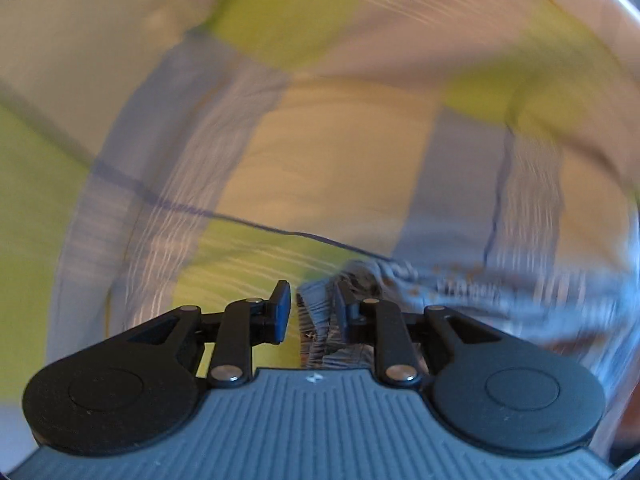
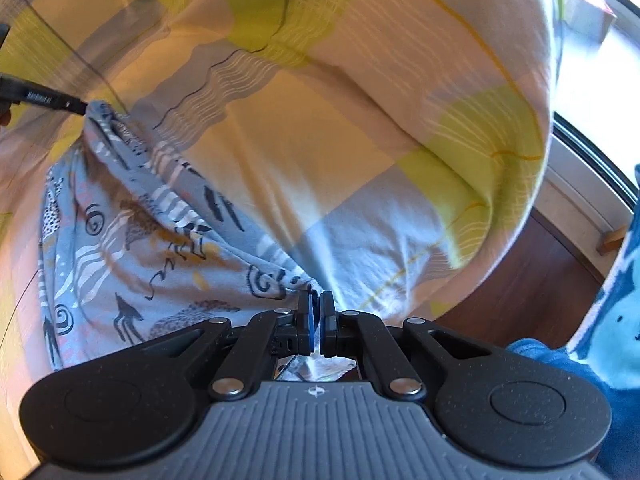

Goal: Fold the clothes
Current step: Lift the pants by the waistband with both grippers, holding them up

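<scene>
**Desk:** Where does the garment lie?

**Photographer:** Your patterned garment (image 2: 132,240), pale blue-grey with black spirals, stripes and ochre blotches, is spread over a checked bedcover (image 2: 320,128) of yellow, cream and grey squares. One corner of it runs straight into your right hand-held gripper (image 2: 316,320).

**Desk:** And that gripper's state?

**Photographer:** Its two fingers are pressed together on the cloth's edge, with only a sliver of blue pad (image 2: 310,320) showing between them. The fabric fans out up and to the left from the pinch.

**Desk:** Your left one?

**Photographer:** The left wrist view is heavily blurred. Your left hand-held gripper (image 1: 310,312) has its fingers standing apart, and a bunch of the same striped cloth sits against the right-side finger. I cannot tell whether it is actually held. In the right wrist view, a dark tip that may be this gripper meets the garment's far corner.

**Desk:** Anything else?

**Photographer:** Dark wooden floor (image 2: 532,280) beside the bed, and blue printed fabric (image 2: 608,320) at the right edge.
</scene>
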Demonstrator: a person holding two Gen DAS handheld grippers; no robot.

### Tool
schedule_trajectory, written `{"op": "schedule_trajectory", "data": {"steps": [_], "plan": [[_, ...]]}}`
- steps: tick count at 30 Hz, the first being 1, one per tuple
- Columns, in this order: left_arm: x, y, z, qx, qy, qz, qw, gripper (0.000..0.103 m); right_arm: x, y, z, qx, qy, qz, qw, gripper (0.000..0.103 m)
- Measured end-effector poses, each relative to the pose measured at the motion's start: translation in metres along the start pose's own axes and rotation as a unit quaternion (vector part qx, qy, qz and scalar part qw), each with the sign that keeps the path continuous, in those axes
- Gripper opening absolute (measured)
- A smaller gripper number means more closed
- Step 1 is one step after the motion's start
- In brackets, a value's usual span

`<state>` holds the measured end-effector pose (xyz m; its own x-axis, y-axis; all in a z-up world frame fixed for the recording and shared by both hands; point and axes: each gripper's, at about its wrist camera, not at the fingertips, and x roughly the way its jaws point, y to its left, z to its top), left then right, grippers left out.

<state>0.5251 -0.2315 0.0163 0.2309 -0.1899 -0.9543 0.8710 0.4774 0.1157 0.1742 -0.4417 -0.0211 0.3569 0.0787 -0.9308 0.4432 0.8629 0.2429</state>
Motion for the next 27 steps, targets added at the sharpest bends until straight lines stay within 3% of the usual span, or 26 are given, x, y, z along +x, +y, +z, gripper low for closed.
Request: {"op": "schedule_trajectory", "data": {"steps": [6, 12, 14, 16, 19, 21, 24, 27], "plan": [[0.015, -0.01, -0.002, 0.071, -0.026, -0.055, 0.9956, 0.033, 0.003, -0.002, -0.008, 0.018, 0.01, 0.008, 1.0, 0.002], [0.031, -0.026, 0.003, 0.124, -0.012, -0.063, 0.9902, 0.035, 0.006, -0.003, -0.013, 0.029, 0.01, 0.018, 0.999, 0.011], [0.033, -0.03, 0.004, 0.128, -0.012, -0.064, 0.9896, 0.031, 0.006, -0.004, -0.013, 0.035, 0.008, 0.02, 0.999, 0.014], [0.034, -0.034, 0.004, 0.133, -0.013, -0.066, 0.9889, 0.019, 0.006, -0.005, -0.013, 0.039, 0.008, 0.02, 0.999, 0.017], [0.027, -0.04, 0.0, 0.144, -0.024, -0.053, 0.9879, 0.017, 0.005, -0.006, -0.013, 0.046, 0.009, 0.019, 0.999, 0.018], [0.018, -0.035, -0.002, 0.125, -0.03, -0.054, 0.9903, 0.016, 0.004, -0.006, -0.013, 0.051, 0.01, 0.019, 0.998, 0.018], [0.002, -0.019, -0.007, 0.078, -0.042, -0.044, 0.9951, 0.016, 0.003, -0.007, -0.013, 0.058, 0.011, 0.019, 0.998, 0.004], [-0.009, 0.004, -0.014, 0.018, -0.045, -0.025, 0.9985, 0.016, -0.001, -0.008, -0.013, 0.059, 0.005, 0.017, 0.998, 0.002]]}}
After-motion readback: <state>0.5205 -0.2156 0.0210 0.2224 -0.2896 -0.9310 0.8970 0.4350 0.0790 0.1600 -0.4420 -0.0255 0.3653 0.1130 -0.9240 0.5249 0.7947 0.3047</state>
